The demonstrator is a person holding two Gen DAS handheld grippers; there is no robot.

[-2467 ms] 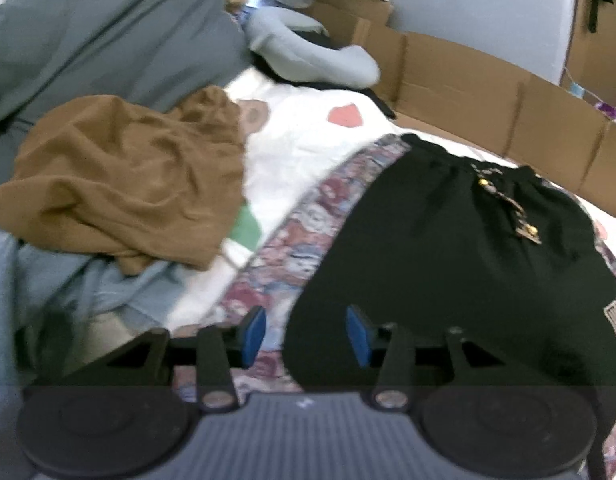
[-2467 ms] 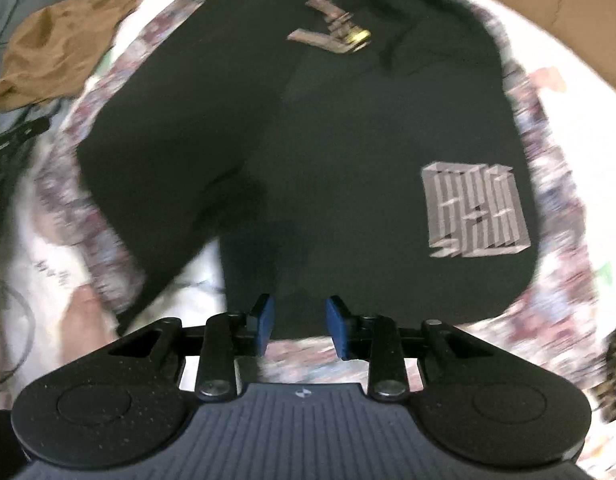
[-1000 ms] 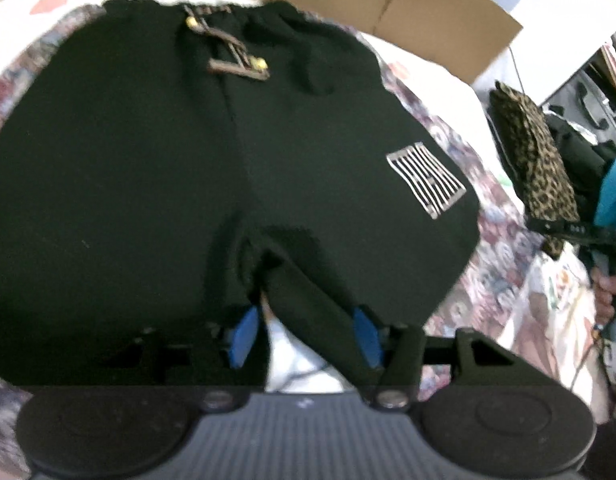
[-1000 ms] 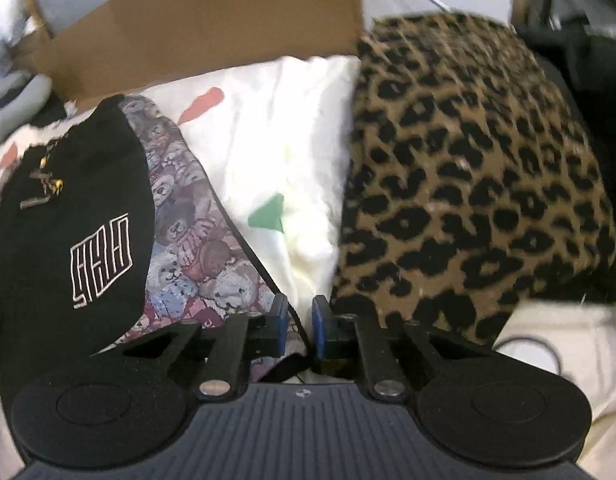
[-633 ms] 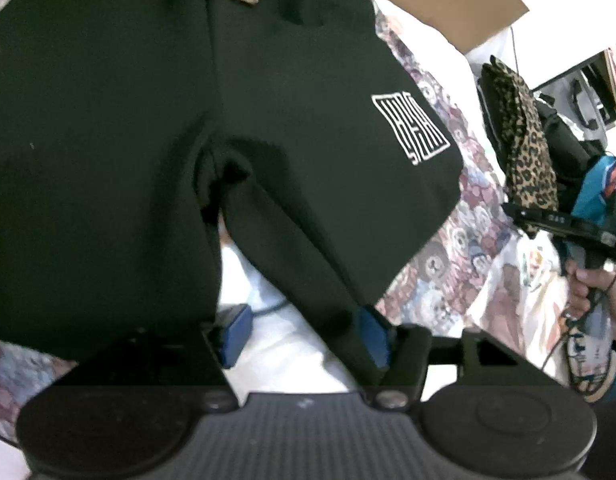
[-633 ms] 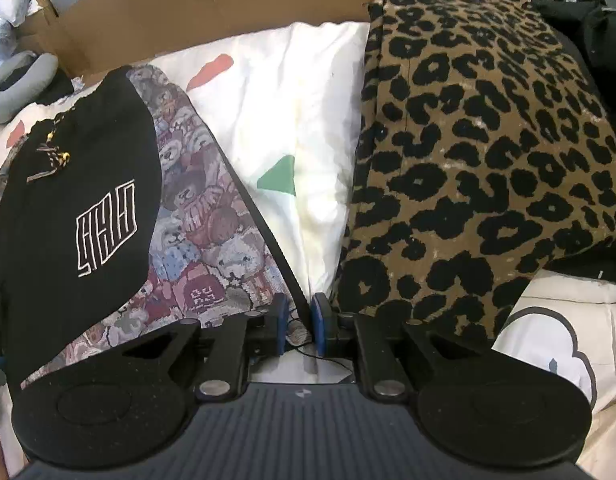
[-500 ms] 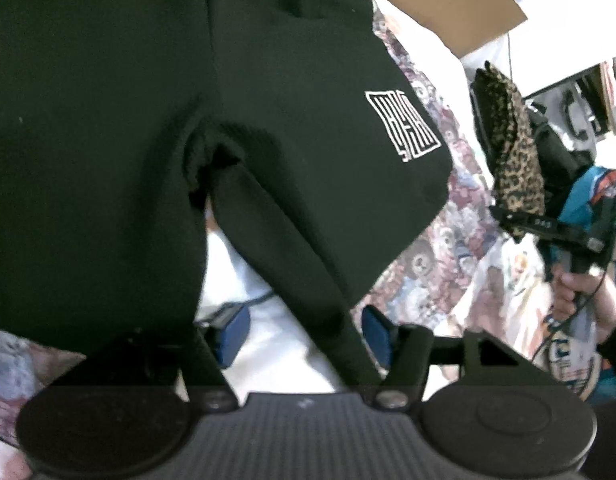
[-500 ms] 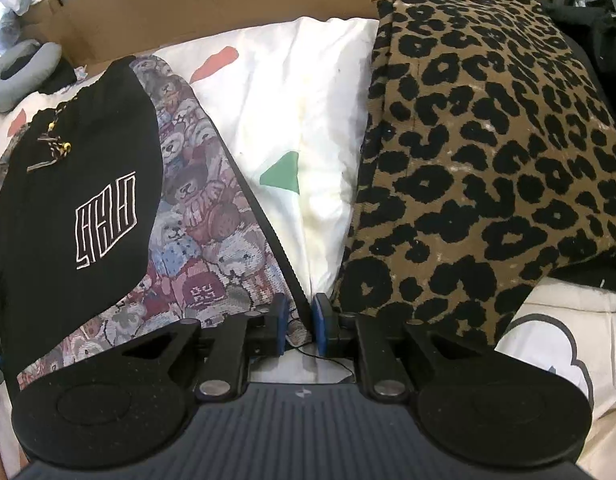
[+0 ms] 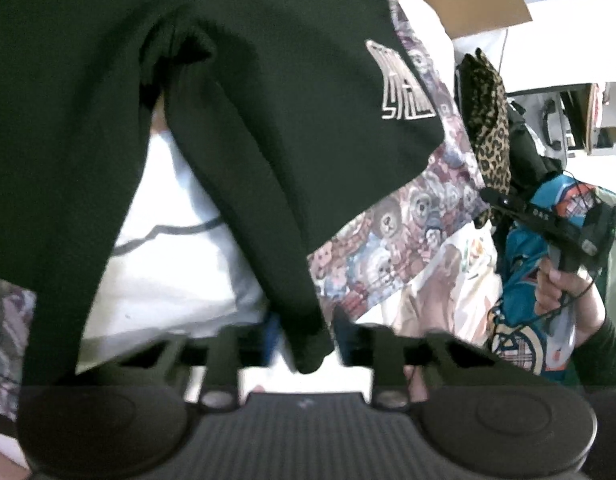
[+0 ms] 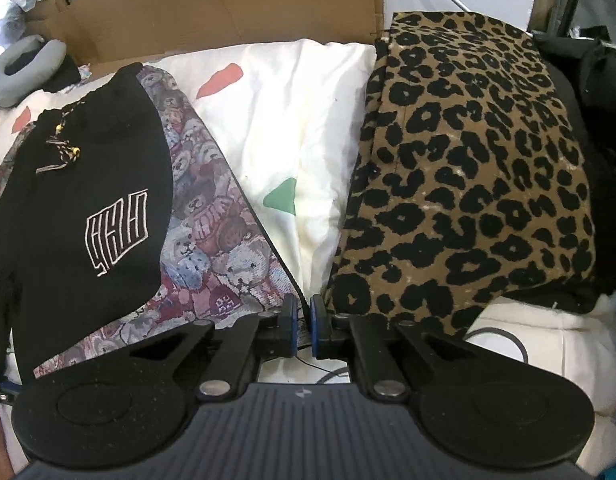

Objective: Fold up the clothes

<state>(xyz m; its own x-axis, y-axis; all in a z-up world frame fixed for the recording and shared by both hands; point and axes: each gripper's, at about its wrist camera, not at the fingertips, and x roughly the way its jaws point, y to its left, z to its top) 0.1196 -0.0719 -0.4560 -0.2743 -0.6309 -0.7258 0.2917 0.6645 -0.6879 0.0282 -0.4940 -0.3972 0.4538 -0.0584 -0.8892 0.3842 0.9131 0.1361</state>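
The black shorts (image 10: pixel 80 208) lay on the bear blanket (image 10: pixel 212 216) on the bed, near its left side in the right view, with the waist toward the cardboard (image 10: pixel 228 4) at the far edge. They looked spread flat, so that they could be folded. One leg was pulled up off the bed, because the left gripper (image 9: pixel 304 340) had its hem. The cloth hung down right between the jaws, which were partly apart with the hem in the gap; it was too blurry to tell if they pinched it tight. My guess is that this leg was being lifted to fold it over the other one. The right gripper (image 10: pixel 302 322) was off to the side, near the bed's right edge, by the leopard cloth (image 10: pixel 468 160). Its jaws were nearly together, with only a thin gap, and they held nothing. A thin wire ran under them. In the left view a hand (image 9: pixel 564 296) held that gripper away from the shorts, maybe to keep out of the way.
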